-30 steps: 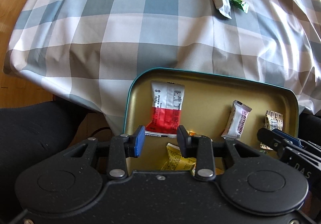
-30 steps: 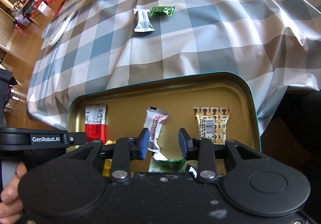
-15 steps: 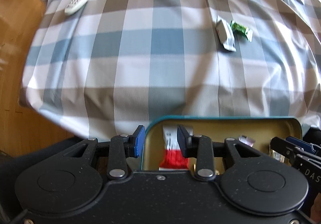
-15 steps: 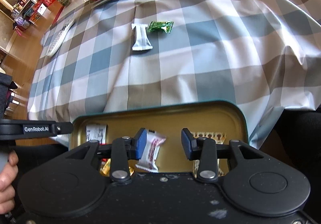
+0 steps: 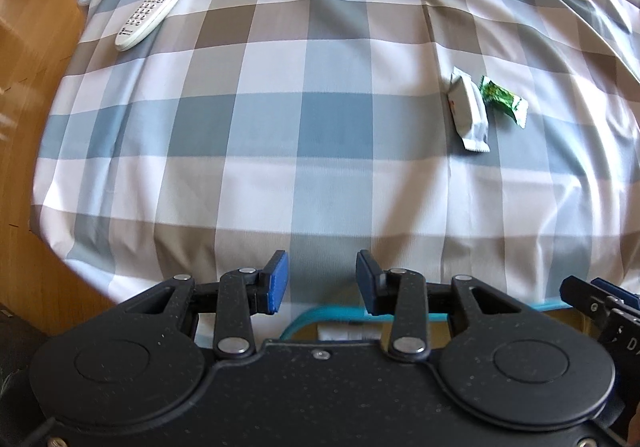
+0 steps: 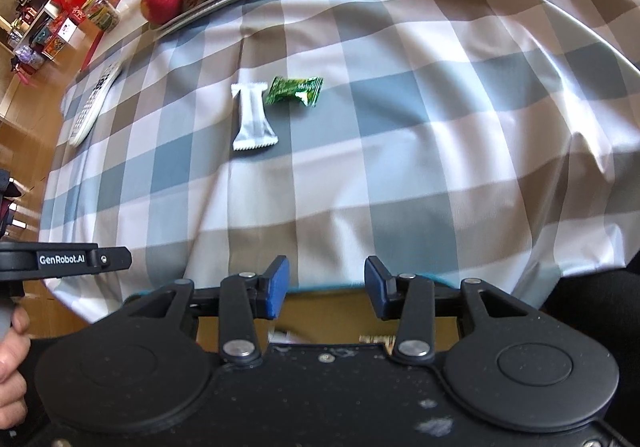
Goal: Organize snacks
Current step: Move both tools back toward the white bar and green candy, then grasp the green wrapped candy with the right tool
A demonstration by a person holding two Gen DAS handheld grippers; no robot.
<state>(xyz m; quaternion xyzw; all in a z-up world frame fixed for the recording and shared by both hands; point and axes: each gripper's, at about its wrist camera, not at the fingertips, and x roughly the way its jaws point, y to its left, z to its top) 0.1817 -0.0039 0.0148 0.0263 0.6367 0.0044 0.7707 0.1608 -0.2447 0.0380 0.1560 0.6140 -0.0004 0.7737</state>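
both grippers, left gripper and right gripper, have jaws opening with nothing between them. 2 snacks lie far out on the checked tablecloth, touching: white wrapped bar, green foil candy to its right. teal-rimmed gold tin sits near.

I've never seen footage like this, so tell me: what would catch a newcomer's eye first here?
Probably the checked tablecloth filling both views, with a white snack packet and a green candy wrapper lying side by side out on it. Next, the blue-padded left gripper and right gripper at the bottom, jaws opening and empty, over a teal-rimmed tin.
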